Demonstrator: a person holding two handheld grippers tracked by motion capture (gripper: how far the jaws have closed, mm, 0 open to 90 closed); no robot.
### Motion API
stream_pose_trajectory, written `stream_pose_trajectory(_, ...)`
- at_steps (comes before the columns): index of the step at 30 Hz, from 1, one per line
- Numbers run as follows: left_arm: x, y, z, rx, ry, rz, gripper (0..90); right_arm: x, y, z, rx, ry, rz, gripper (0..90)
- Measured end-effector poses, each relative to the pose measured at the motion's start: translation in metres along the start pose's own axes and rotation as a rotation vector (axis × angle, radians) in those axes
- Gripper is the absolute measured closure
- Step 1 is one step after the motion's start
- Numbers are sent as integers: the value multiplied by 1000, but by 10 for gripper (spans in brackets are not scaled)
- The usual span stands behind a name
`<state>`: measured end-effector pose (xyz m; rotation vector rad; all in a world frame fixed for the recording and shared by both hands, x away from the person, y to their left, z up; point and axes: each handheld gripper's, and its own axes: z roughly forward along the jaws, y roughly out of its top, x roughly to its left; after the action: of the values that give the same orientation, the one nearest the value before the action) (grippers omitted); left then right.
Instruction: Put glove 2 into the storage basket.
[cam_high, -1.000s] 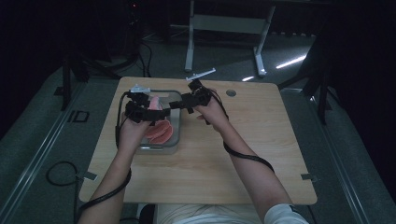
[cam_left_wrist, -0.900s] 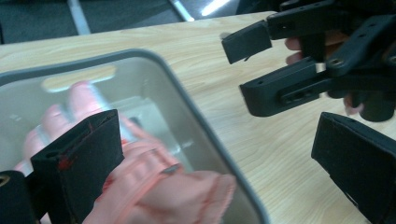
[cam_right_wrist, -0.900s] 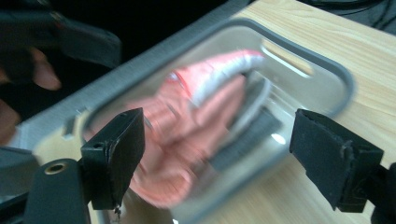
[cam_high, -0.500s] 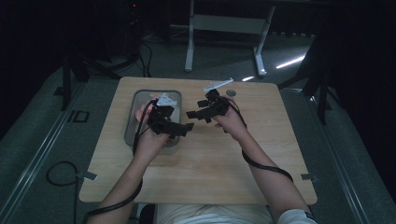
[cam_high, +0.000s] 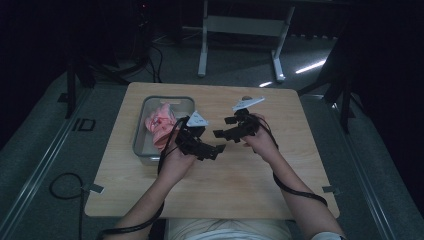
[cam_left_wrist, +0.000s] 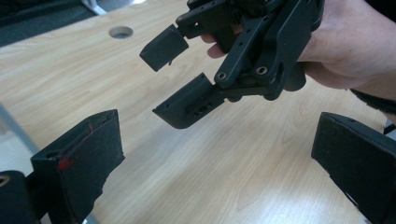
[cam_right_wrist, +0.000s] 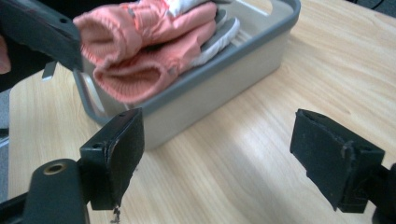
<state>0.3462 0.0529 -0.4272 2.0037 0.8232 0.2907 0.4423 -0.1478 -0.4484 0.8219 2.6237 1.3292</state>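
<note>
You hold both grippers over the middle of the counter (cam_high: 280, 165), facing one another, and neither carries anything: the left gripper (cam_high: 214, 151) has its jaws spread wide with bare wood between them in the left gripper view, and the right gripper (cam_high: 218, 134) is likewise released, its two black jaws standing well apart in the right gripper view. The pink garment (cam_high: 160, 125) lies bundled inside the grey bin (cam_high: 141, 131) at the far left of the counter, heaped high enough to rise over the rim, with a pale layer showing under it. My judgement is that it lies as a dropped load would, loose and unfolded, and that your grippers are held clear of the bin because the placing is done. The garment sits to the left of your left gripper, near but apart from it, and across the counter from your right gripper, whose camera looks straight at the bin wall (cam_right_wrist: 219, 100)
</note>
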Motion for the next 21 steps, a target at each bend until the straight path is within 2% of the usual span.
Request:
stream_pose_trajectory(2,-3,-2,4,-5,-5,11,16,0,-7,-3,10,-5,-12,174)
stream_pose_trajectory(4,-4,-4,7,-10,-32,9,16,-1,-13,-6,2,-1,5,174)
stream_pose_trajectory(6,-5,-5,9,-12,-40,8,16,-1,-15,-8,-1,-3,3,174)
stream_pose_trajectory(7,-9,-7,14,1,-31,33,16,-2,-18,-9,-1,-7,5,174)
stream_pose_trajectory(9,-13,-10,17,5,-42,50,16,-4,-26,-12,1,-14,11,174)
stream_pose_trajectory(13,-17,-17,26,19,-77,39,16,-8,-37,-17,-14,-29,15,174)
stream_pose_trajectory(15,-19,-21,30,15,-77,38,16,-9,-44,-17,-7,-36,14,174)
stream_pose_trajectory(17,-21,-25,34,1,-104,24,16,-10,-50,-18,3,-39,20,174)
stream_pose_trajectory(19,-24,-28,38,11,-114,38,16,-12,-57,-19,3,-56,21,174)
stream_pose_trajectory(21,-25,-33,42,22,-122,43,16,-12,-63,-19,10,-52,29,174)
